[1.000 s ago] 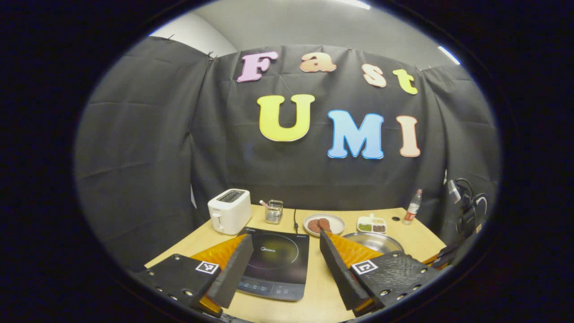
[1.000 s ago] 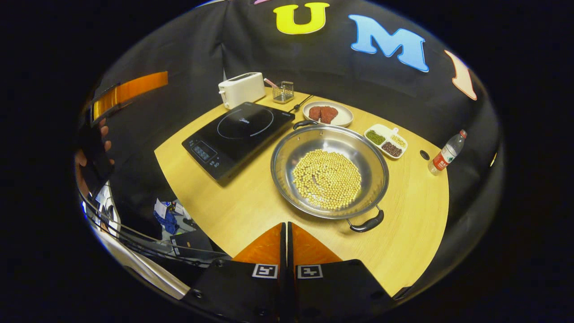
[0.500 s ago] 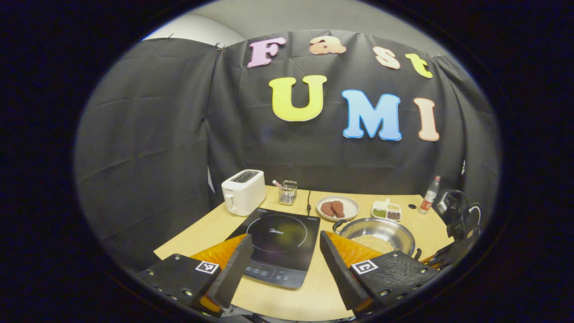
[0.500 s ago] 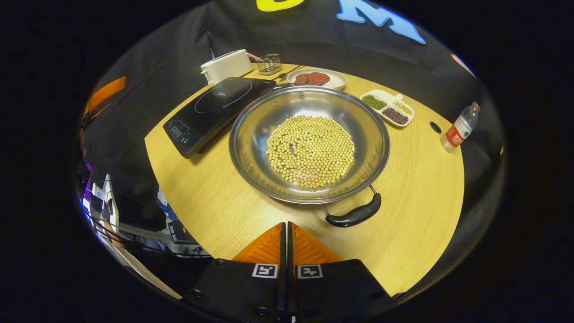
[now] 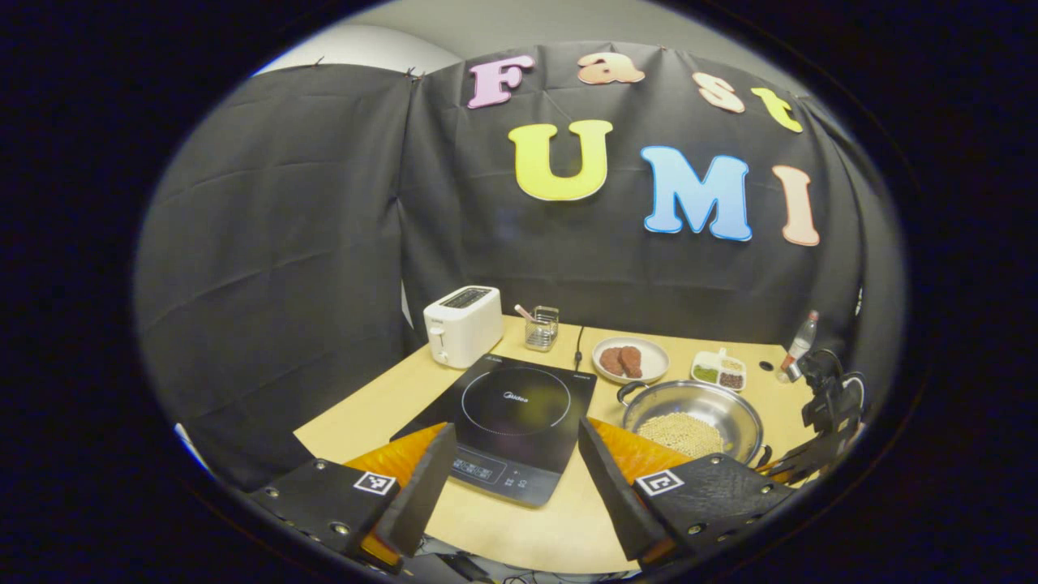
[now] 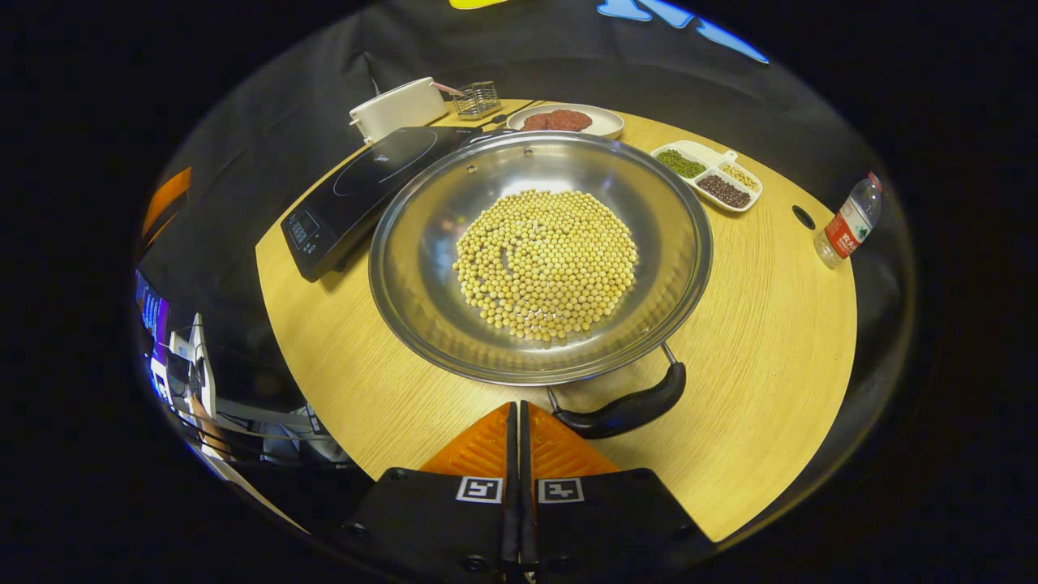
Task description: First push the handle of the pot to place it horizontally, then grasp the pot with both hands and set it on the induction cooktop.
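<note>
**Closed claw lined up on the pot handle, plenty of ways to botch the push**

So the right claw has its fingers pressed together with nothing between them, sitting low just short of the black curved near handle of the wide shallow steel pot. The pot is on the round light wooden table, full of pale yellow soybeans, right beside the flat black induction cooktop, its rim looking like it touches or overlaps the cooktop's corner. The handle sits off to the right of the fingertips, angled, so I'd guess the push to swing it level hasn't happened yet.

The left claw is spread wide and empty, hanging over the near table edge in front of the cooktop, well apart from the pot.

What worries me:
- Shove too hard and the pot slides instead of turning, bumping the cooktop or the white divided snack dish behind it.
- The tip could skid off that rounded handle and jab the rim, jolting beans out.
- Later on, an uneven two-claw lift would tip a shallow pan like this and dump beans everywhere.
</note>
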`<state>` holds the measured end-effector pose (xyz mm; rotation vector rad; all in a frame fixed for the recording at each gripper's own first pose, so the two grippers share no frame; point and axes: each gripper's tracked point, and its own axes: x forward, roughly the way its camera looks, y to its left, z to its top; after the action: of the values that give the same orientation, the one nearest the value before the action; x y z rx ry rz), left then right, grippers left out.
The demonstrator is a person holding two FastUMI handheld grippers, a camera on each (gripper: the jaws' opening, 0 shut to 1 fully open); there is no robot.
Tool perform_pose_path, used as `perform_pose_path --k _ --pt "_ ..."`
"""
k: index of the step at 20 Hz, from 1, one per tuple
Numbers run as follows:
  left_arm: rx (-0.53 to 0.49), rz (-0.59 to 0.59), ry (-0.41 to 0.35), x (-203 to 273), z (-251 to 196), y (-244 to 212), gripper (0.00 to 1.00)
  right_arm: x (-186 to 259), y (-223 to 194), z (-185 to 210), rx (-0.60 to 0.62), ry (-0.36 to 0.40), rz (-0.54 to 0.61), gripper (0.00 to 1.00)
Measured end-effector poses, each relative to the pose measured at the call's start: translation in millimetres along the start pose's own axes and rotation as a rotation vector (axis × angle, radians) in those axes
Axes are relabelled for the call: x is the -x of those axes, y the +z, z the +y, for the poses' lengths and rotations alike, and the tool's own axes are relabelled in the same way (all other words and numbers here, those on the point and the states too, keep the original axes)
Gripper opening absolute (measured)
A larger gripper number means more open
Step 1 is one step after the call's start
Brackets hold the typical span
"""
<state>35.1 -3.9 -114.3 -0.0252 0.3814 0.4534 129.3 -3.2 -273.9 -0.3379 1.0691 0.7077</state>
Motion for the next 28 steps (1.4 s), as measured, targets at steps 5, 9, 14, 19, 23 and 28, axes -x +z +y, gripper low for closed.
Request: perform_pose_path --k 5,9,14,19,23,28 --pt "-0.011 0.003 -0.01 1.5 -16.1 -1.5 0.91 -1.0 3.5 -9.6 -0.012 -0.016 -0.016 0.02" --pt "-0.02 0.009 -0.007 0.9 -24.2 -4.2 0.91 0.7 5.6 -27.8 -0.043 -0.046 -0.019 0.02" --pt "-0.02 0.021 -0.01 5.0 -38.6 -8.9 0.92 5.3 11.1 -55.6 -0.075 -0.08 -0.034 0.02" --pt "-0.033 0.038 -0.007 7.3 -56.2 -17.0 0.92 6.6 15.0 -78.1 -0.101 -0.09 -0.051 0.02" --pt "-0.038 0.043 0.016 10.5 -67.0 -19.2 0.89 5.3 17.0 -89.2 -0.142 -0.077 -0.068 0.02" --pt "-0.026 0.059 0.06 15.9 -80.1 -24.8 0.91 3.9 20.5 -102.9 -0.177 -0.1 -0.093 0.02"
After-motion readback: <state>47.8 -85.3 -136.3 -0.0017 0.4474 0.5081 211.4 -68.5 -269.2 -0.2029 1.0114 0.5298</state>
